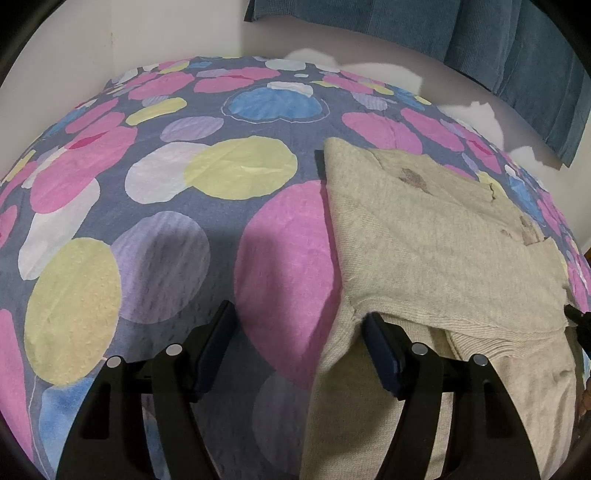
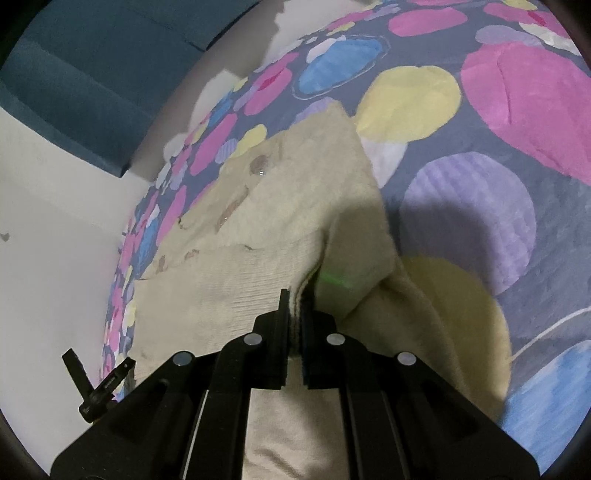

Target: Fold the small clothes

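Observation:
A beige knit garment [image 1: 436, 243] with brown leaf prints lies partly folded on the right of the dotted bedspread [image 1: 177, 206]. My left gripper [image 1: 299, 325] is open and empty, its right finger [image 1: 380, 343] beside the garment's near left edge. In the right wrist view my right gripper [image 2: 297, 299] is shut on a bunched edge of the garment [image 2: 303, 206] and holds it lifted, with cloth draping down on both sides. The other gripper's tip [image 2: 96, 384] shows at the lower left of that view.
The bedspread [image 2: 498, 184] has large pink, yellow, purple and blue circles. A white wall [image 1: 177, 26] and a blue curtain [image 1: 480, 33] stand behind the bed. The bed's far edge runs along the wall.

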`<control>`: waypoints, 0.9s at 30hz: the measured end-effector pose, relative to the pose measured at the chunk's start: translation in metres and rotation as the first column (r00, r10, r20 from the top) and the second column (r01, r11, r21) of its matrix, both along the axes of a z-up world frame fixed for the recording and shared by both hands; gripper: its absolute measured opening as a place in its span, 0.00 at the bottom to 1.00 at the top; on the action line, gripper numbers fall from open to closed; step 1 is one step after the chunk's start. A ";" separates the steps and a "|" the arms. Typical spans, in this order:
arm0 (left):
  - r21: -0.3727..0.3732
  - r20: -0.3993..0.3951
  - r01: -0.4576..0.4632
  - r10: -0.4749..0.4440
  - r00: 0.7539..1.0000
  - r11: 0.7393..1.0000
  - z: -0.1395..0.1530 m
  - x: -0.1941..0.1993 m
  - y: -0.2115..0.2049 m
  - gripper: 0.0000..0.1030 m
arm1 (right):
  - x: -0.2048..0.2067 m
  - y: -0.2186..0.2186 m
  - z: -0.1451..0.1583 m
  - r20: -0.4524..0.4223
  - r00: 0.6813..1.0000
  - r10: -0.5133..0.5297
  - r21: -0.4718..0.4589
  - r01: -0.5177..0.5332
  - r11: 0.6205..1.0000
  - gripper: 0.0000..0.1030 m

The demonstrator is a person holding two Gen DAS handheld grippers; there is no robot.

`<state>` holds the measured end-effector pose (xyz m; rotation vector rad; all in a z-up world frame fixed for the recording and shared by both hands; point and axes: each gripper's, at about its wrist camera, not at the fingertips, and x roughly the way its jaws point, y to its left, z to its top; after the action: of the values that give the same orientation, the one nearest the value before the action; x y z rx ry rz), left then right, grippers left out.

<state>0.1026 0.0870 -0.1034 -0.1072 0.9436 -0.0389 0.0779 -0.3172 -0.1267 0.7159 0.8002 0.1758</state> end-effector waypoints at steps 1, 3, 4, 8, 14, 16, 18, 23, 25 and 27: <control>0.001 0.000 0.003 -0.003 1.000 1.000 0.000 0.000 0.000 0.68 | 0.000 -0.005 -0.004 -0.003 1.000 -0.006 0.038 0.006 0.999 0.03; 0.003 0.001 0.012 -0.012 1.000 1.000 0.000 -0.002 -0.003 0.71 | -0.007 -0.016 -0.004 -0.011 0.999 -0.033 0.094 0.034 0.995 0.03; 0.000 0.001 0.015 -0.015 1.000 1.000 0.000 -0.002 -0.003 0.71 | -0.012 -0.020 -0.001 -0.008 0.999 -0.046 0.091 0.046 0.995 0.04; -0.036 0.006 0.029 -0.029 1.000 0.999 0.004 -0.007 0.001 0.71 | -0.040 -0.040 0.009 0.007 0.997 -0.075 0.102 0.074 0.992 0.18; -0.199 -0.035 0.102 -0.111 0.993 0.975 0.012 -0.042 0.019 0.73 | -0.105 -0.073 0.006 -0.008 0.997 -0.077 0.127 0.077 0.989 0.46; -0.242 -0.050 0.123 -0.139 0.989 0.963 0.014 -0.056 0.023 0.73 | -0.124 -0.079 -0.001 -0.019 0.997 -0.072 0.157 0.074 0.985 0.48; -0.289 -0.062 0.141 -0.165 0.984 0.947 0.016 -0.074 0.029 0.73 | -0.146 -0.084 -0.009 -0.012 0.999 -0.044 0.203 0.046 0.978 0.48; -0.403 -0.083 0.174 -0.225 0.971 0.898 0.015 -0.122 0.041 0.73 | -0.179 -0.078 -0.013 0.015 0.999 0.051 0.263 -0.053 0.963 0.56; -0.456 -0.089 0.189 -0.255 0.963 0.870 0.013 -0.142 0.043 0.73 | -0.190 -0.071 -0.011 0.027 0.994 0.103 0.276 -0.107 0.955 0.60; -0.491 -0.087 0.199 -0.275 0.957 0.848 0.013 -0.158 0.045 0.73 | -0.197 -0.063 -0.011 0.036 0.989 0.142 0.286 -0.146 0.947 0.64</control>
<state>-0.0551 0.1322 -0.0899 -0.4576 1.0841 -0.5053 -0.1193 -0.3804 -0.1375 0.9301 0.8215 0.4365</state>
